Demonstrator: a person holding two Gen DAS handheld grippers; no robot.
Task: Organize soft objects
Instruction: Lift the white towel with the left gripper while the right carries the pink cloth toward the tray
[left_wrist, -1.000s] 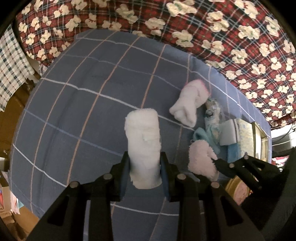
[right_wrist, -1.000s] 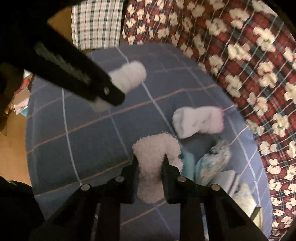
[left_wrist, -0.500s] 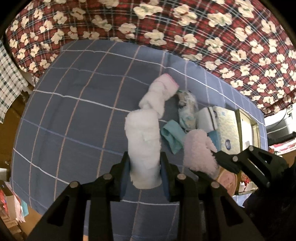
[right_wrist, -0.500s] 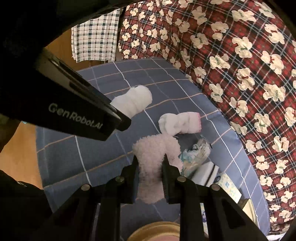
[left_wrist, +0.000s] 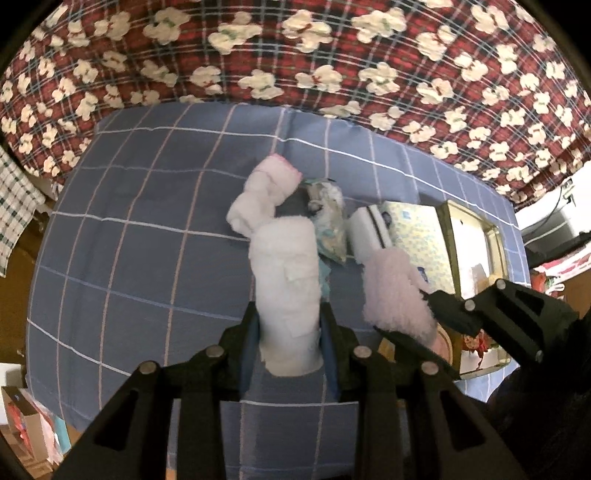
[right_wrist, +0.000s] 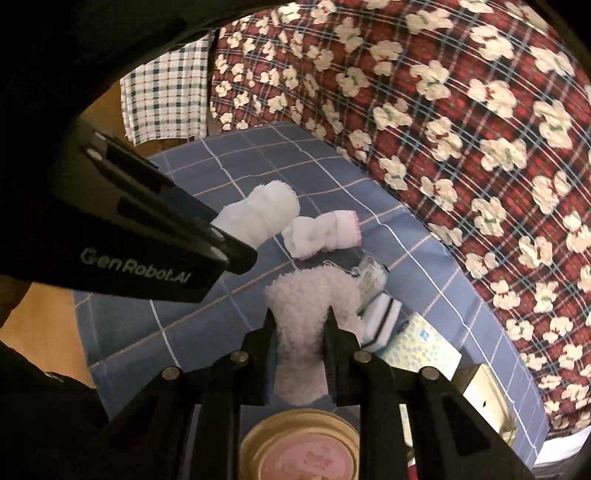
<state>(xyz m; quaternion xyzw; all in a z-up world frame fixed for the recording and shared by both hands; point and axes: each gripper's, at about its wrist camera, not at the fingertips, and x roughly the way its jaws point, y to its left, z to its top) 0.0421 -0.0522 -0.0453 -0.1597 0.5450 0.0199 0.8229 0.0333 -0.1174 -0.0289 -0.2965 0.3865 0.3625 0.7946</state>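
Fingers (left_wrist: 251, 332) of left gripper (left_wrist: 289, 334) clamp white rolled cloth (left_wrist: 286, 273); right gripper (right_wrist: 301, 332) pinches fluffy pink sock (right_wrist: 306, 317) above blue checked bedsheet (left_wrist: 147, 221), pink-trimmed sock bundle (right_wrist: 325, 232) nearby

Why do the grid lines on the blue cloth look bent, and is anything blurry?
Left wrist view: fisheye lens bows the blue checked cloth lines; dark corners. Right wrist view: same bulge, warm dim light, the pink fuzzy roll slightly soft, the round tin blurred.
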